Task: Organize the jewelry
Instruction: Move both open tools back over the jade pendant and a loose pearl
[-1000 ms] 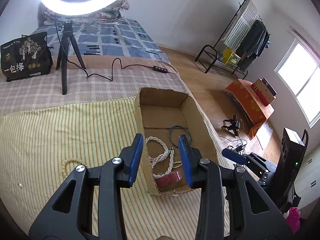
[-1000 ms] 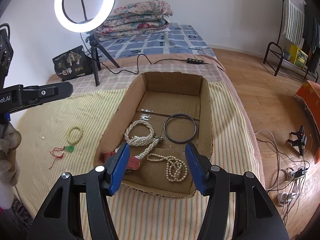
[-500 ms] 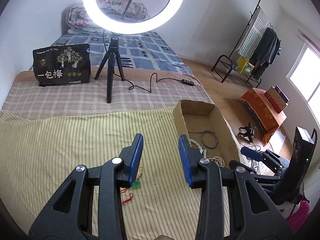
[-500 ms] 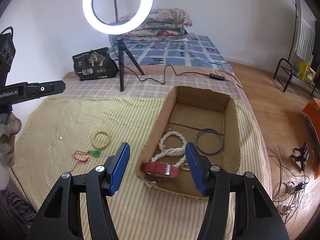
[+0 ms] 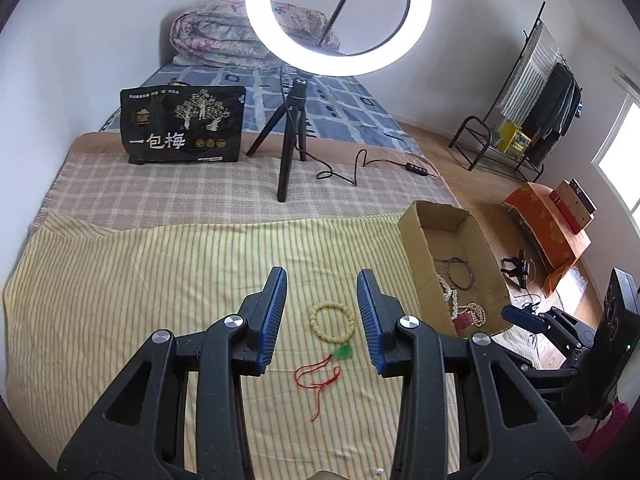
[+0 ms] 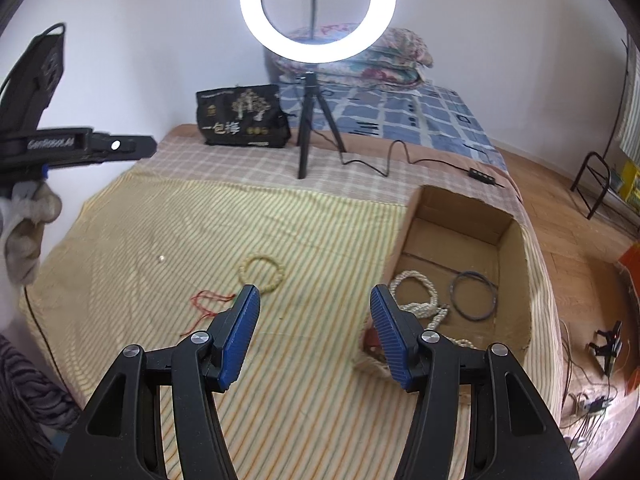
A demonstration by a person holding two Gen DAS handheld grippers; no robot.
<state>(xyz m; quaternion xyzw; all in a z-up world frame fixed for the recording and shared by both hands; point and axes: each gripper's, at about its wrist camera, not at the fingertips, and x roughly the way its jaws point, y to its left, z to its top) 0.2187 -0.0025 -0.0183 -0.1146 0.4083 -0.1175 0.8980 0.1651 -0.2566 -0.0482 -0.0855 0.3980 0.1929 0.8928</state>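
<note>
My left gripper [image 5: 322, 318] tilts down over the bed [image 5: 120, 280], fingers apart and empty, the bracelet [image 5: 334, 317] lying between their tips. My right gripper [image 6: 314, 330] tilts down too, fingers apart and empty; the box [image 6: 516, 280] sits beyond its right finger.

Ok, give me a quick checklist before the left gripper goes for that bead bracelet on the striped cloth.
1. Left gripper empty and open: ok, nothing sits between its blue pads.
2. Bead bracelet lined up: ok, in the left wrist view it lies on the striped cloth between the fingers, not yet touched.
3. Green pendant and red cord free: cannot tell whether they are tied to the bracelet; they lie right beside it.
4. Right gripper out of the way: ok, open and empty, apart from the bracelet.
5. Cardboard box has room: ok, bare floor shows beyond the pearl strands and dark ring.
</note>
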